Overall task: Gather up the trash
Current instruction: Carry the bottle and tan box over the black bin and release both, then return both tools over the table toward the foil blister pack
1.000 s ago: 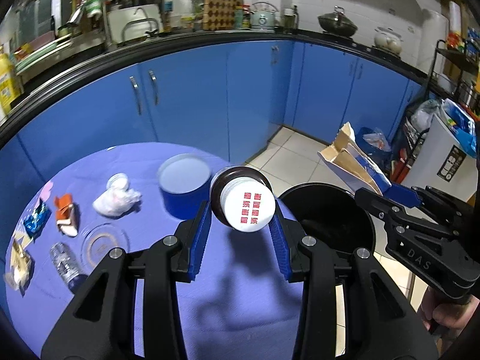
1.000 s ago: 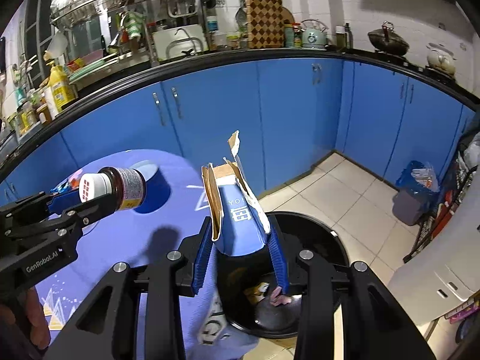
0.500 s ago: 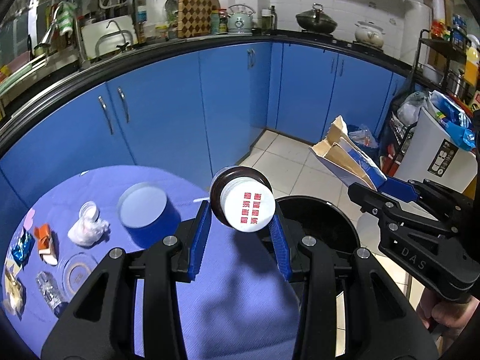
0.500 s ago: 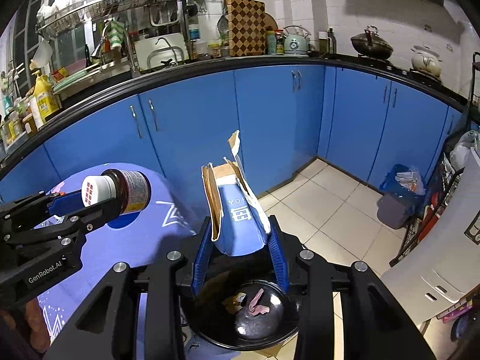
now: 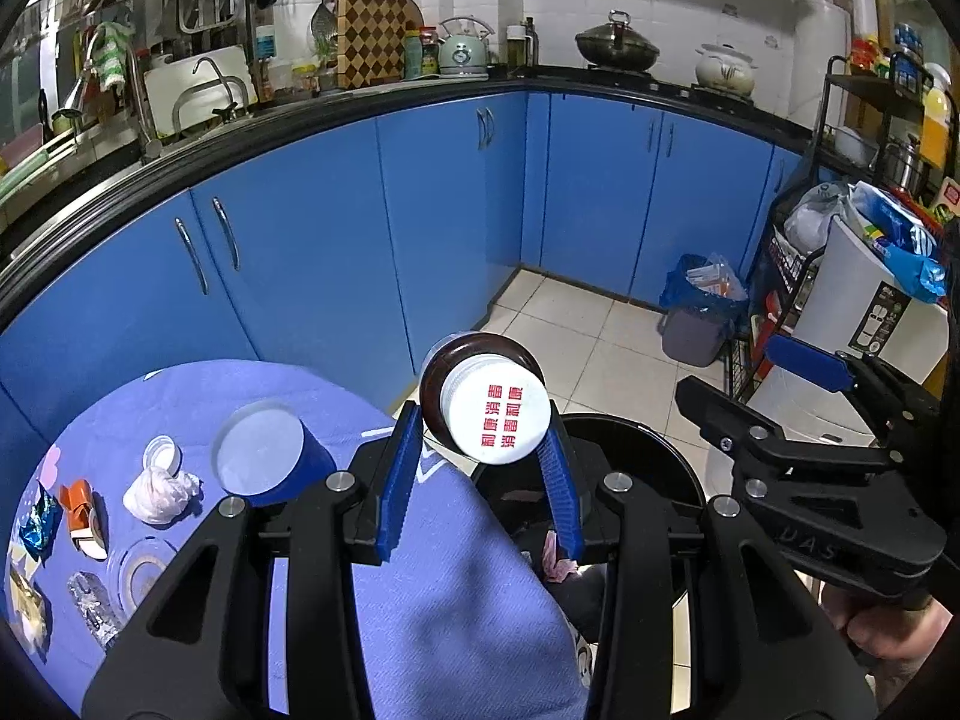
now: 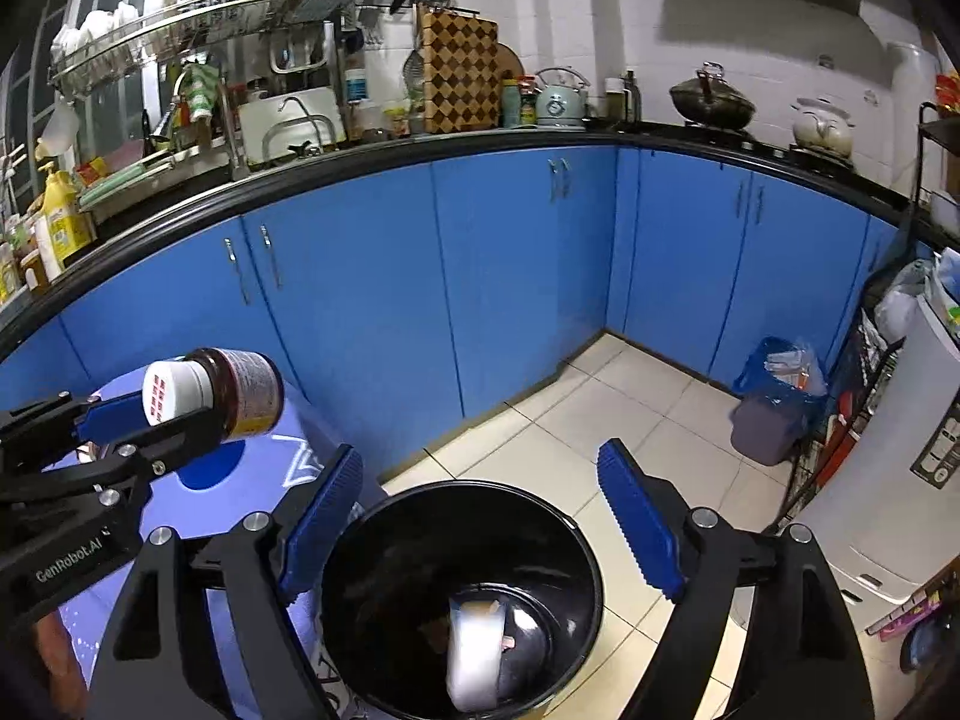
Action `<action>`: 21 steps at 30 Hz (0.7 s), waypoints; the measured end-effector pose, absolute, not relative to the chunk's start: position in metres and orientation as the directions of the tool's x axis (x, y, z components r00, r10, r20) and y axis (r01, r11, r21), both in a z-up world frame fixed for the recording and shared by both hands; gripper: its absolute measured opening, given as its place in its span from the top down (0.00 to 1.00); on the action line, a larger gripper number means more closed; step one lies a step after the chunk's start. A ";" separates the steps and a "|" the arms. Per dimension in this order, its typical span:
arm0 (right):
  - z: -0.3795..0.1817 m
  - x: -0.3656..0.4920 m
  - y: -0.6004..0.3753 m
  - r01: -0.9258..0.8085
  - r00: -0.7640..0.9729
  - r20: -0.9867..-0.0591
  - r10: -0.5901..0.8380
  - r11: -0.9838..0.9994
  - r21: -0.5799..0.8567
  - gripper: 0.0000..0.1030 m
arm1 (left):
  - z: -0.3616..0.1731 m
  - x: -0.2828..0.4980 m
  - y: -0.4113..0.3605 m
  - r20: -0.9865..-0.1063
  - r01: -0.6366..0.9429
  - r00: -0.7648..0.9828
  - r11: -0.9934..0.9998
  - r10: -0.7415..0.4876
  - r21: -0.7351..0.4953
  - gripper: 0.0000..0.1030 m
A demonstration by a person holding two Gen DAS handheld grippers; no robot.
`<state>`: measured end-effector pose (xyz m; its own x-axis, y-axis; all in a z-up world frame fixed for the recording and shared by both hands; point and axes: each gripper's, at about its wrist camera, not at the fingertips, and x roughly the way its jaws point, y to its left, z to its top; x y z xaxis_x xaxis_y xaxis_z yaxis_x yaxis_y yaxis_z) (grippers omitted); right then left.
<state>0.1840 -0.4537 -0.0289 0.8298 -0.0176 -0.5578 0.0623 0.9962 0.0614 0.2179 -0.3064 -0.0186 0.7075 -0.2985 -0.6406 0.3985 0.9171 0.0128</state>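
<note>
The left gripper (image 5: pixel 480 450) clamps a brown bottle (image 5: pixel 483 396), cap toward camera, just left of the black bin (image 6: pixel 462 594); the right gripper (image 6: pixel 480 516) gapes empty above it.

The bin (image 6: pixel 372 546) is glossy black plastic; the bottle (image 5: pixel 474 372) looks like glossy brown glass or plastic under a matt white cap (image 5: pixel 495 417).
</note>
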 end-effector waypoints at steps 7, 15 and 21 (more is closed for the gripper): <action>-0.042 0.178 -0.479 0.128 0.806 -0.590 -0.044 0.987 0.101 0.24 | -0.022 0.221 -0.320 -0.655 0.434 0.681 0.901 -0.328 0.001 0.61; -0.049 0.170 -0.503 0.181 0.792 -0.607 -0.063 0.974 0.136 0.24 | -0.020 0.226 -0.350 -0.663 0.483 0.655 0.876 -0.363 -0.002 0.59; -0.050 0.169 -0.503 0.186 0.787 -0.614 -0.061 0.972 0.142 0.24 | -0.010 0.219 -0.352 -0.609 0.475 0.702 0.880 -0.370 0.013 0.06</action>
